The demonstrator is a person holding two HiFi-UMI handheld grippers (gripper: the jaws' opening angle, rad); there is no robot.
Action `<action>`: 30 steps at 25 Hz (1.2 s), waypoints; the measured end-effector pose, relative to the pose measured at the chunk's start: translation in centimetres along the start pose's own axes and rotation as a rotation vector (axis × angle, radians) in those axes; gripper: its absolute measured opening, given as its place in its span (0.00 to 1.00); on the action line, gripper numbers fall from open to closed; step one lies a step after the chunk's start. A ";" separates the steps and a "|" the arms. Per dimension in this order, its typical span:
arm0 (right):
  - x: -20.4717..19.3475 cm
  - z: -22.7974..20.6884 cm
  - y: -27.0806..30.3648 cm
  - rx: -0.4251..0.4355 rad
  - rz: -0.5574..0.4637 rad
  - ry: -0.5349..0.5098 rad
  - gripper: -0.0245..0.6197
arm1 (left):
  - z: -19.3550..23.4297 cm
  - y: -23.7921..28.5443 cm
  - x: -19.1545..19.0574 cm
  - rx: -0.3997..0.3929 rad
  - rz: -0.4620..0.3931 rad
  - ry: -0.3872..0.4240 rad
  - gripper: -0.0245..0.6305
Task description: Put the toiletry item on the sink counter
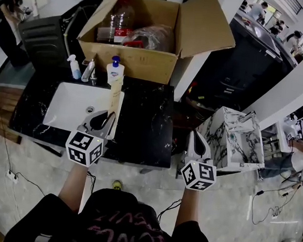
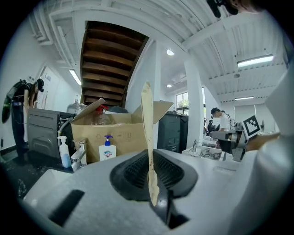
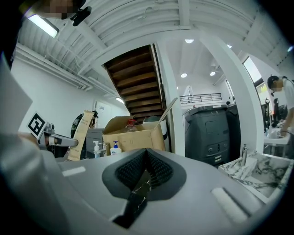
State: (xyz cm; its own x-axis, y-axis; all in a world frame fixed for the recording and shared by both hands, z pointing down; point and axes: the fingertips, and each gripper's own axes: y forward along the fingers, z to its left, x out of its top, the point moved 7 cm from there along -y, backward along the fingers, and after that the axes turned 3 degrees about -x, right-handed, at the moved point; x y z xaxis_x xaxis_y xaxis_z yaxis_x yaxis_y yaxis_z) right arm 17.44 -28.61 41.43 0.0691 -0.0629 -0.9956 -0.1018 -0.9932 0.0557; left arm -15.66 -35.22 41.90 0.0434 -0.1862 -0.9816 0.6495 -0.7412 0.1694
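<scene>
The left gripper, on an outstretched forearm, clamps a flat tan toiletry packet that stands upright from its jaws, above the white sink basin. Well to its right, the right gripper hovers beyond the black counter's edge, jaws pressed together on nothing.

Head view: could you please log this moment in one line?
left claw: shut on tan packet, upright | right claw: shut, empty | tan packet not yet on counter

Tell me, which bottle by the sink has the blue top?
The white soap bottle, right of the faucet, has the blue pump. The pale blue bottle left of the faucet has a white top.
</scene>
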 end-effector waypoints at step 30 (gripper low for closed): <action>1.2 -3.6 5.0 0.053 -0.037 0.025 0.06 | -1.2 5.9 -0.5 -0.010 0.081 -0.045 0.08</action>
State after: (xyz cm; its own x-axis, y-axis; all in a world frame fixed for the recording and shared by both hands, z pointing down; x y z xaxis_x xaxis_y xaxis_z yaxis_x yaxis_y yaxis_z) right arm 20.55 -34.01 40.80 0.0983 -0.0289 -0.9947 -0.1506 -0.9885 0.0139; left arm -10.97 -38.70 43.31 0.0624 -0.2746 -0.9595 0.6528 -0.7160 0.2474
